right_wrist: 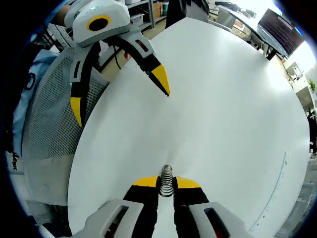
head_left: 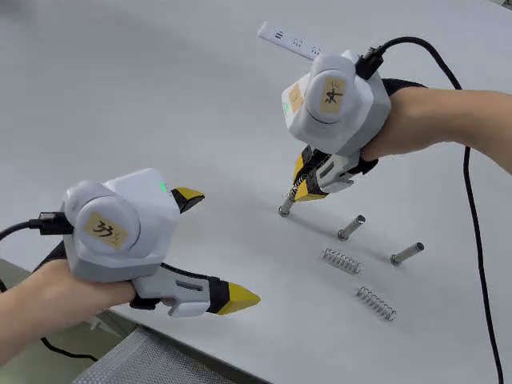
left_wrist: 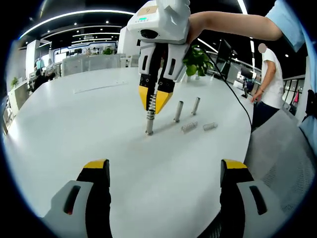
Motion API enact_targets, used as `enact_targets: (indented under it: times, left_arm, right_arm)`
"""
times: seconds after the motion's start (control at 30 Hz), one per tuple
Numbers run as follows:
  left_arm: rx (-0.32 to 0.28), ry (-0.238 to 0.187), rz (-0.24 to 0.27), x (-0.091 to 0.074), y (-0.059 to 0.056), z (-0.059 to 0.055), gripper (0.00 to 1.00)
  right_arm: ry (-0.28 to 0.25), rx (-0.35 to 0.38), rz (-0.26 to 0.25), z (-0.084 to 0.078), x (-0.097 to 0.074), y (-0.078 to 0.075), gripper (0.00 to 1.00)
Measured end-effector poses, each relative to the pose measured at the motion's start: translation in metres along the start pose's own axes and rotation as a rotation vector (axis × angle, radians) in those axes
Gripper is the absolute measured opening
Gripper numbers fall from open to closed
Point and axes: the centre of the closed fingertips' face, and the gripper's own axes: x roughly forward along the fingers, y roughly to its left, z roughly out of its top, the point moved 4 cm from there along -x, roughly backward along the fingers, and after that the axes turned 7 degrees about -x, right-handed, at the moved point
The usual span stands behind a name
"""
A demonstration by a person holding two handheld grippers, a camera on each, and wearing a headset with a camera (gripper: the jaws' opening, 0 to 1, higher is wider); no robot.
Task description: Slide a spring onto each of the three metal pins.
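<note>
Three metal pins stand upright on the white table: one [head_left: 286, 208] under my right gripper, two more [head_left: 350, 227] [head_left: 406, 254] to its right. My right gripper [head_left: 302, 189] is shut on a spring [left_wrist: 152, 104] held upright, its lower end meeting the top of the first pin [left_wrist: 149, 127]. Looking along that gripper's jaws, the spring [right_wrist: 167, 179] sits pinched between the yellow tips. Two loose springs [head_left: 342, 260] [head_left: 376, 303] lie near the other pins. My left gripper [head_left: 216, 246] hovers open at the near left, holding nothing, well apart from the pins.
A white power strip [head_left: 292, 42] lies at the far side of the table. A black cable [head_left: 468, 184] runs down the right. Grey mesh [head_left: 152, 360] sits below the table's near edge. A person [left_wrist: 270, 79] stands beyond the table.
</note>
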Motion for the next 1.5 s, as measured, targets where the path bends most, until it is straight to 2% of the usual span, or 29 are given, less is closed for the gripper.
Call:
enact_targets:
  times: [0.5,0.8,1.2,1.5]
  left_arm:
    - [-0.027,-0.004,0.017,-0.005,0.006,-0.002,0.91]
    - [-0.037,-0.005,0.023,-0.006,0.010,-0.004,0.90]
    - [-0.040,-0.007,0.017,-0.001,0.013,-0.004,0.90]
    - [-0.041,-0.008,0.025,-0.003,0.015,-0.005,0.90]
  right_arm:
    - [0.033,0.000,0.025,0.000,0.017,-0.006,0.07]
    - [0.040,0.018,0.034,-0.002,0.025,-0.003,0.07]
    - [0.035,0.025,0.025,-0.005,0.032,-0.004,0.07]
    - [0.042,0.017,0.023,-0.008,0.037,-0.004,0.08]
